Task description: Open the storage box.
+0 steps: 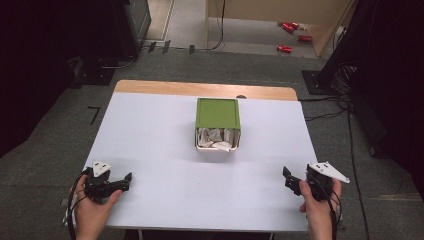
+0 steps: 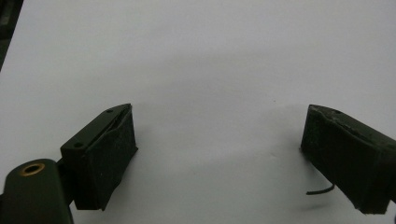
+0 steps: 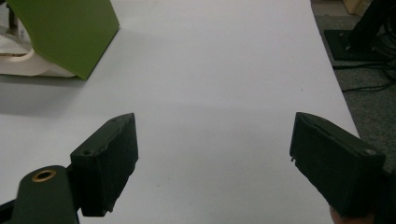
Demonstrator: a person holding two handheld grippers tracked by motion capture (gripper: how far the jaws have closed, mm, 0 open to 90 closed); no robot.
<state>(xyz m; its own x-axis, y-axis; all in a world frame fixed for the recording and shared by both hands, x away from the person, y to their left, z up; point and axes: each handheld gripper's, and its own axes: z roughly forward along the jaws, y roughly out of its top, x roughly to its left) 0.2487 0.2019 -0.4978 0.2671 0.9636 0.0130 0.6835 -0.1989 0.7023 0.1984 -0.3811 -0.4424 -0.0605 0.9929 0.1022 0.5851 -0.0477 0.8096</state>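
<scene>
A green box (image 1: 217, 114) with a white rim stands at the middle of the white table (image 1: 150, 150), its open side facing me and stuffed with crumpled white paper (image 1: 216, 139). In the right gripper view the green box (image 3: 70, 32) sits at the upper left, well ahead of the jaws. My left gripper (image 1: 126, 181) rests near the front left corner, held by a hand, jaws wide apart with nothing between them (image 2: 219, 158). My right gripper (image 1: 290, 180) sits near the front right edge, also open and empty (image 3: 215, 158).
A bare wooden strip (image 1: 200, 89) runs along the table's far edge. Grey carpet surrounds the table, with cables (image 1: 330, 107) on the right, dark equipment at the back left, and red objects (image 1: 290, 30) on the floor far behind.
</scene>
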